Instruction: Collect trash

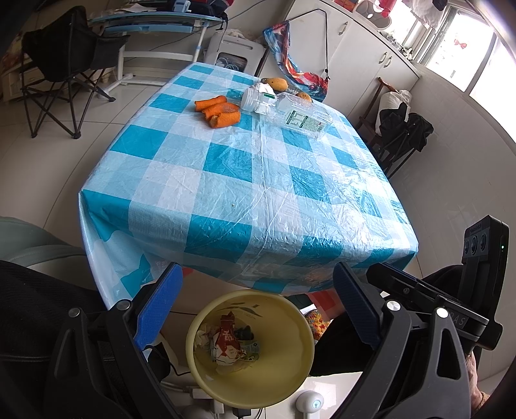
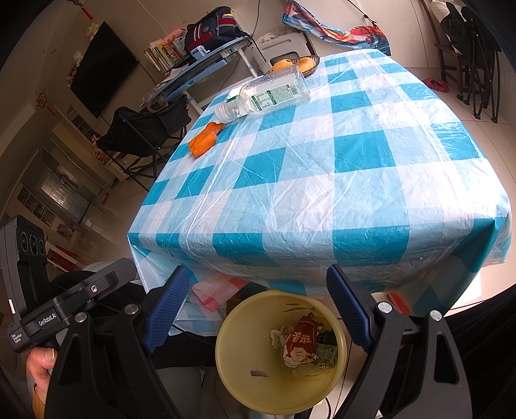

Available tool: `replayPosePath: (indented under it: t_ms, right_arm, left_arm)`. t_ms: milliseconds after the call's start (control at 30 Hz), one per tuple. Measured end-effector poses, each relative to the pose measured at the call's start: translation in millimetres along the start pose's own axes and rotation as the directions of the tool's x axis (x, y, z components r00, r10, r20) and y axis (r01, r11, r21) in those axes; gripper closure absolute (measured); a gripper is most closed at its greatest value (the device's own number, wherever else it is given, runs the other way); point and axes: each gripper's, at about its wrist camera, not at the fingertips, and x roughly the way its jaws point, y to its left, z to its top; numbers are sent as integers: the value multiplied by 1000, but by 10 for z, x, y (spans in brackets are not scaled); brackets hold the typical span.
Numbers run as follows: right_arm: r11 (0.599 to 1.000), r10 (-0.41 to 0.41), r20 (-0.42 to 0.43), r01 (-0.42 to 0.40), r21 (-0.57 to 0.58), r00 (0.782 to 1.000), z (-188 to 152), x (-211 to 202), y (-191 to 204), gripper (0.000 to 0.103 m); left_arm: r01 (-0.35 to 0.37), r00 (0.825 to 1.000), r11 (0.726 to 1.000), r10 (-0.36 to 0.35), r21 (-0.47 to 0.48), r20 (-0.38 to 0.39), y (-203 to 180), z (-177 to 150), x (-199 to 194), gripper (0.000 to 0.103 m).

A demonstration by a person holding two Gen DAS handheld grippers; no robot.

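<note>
A yellow trash bin (image 1: 290, 370) stands on the floor below the table's near edge and holds a red wrapper (image 1: 227, 341) and crumpled paper; the bin also shows in the right wrist view (image 2: 245, 370). My left gripper (image 1: 258, 309) is open and empty above the bin. My right gripper (image 2: 258, 306) is open and empty above it too. On the far side of the checked tablecloth (image 1: 245, 180) lie orange peels (image 1: 219, 111), a clear plastic bottle (image 1: 303, 117) on its side, a smaller bottle (image 1: 254, 98) and a white tissue (image 1: 265, 87).
Fruit (image 1: 275, 83) sits at the table's far edge. A black folding chair (image 1: 64, 64) stands far left, a blue desk (image 1: 154, 22) behind it. Another chair with dark clothes (image 1: 403, 129) stands at the right. Cables and a power strip (image 1: 206, 399) lie by the bin.
</note>
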Motion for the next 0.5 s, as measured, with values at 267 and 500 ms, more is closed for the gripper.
replayPosePath:
  t_ms: [267,500]
  right_arm:
    - [1000,-1,0,1,-1,1000,-1,-1,0,19]
    - [1000,-1,0,1,-2,1000,-3,1,2,19]
  left_arm:
    - [-1,1000,1000,1,-5,1,16,10,-9,12]
    - [-3,1000,1000,3,-17,2,36,19,-14,12]
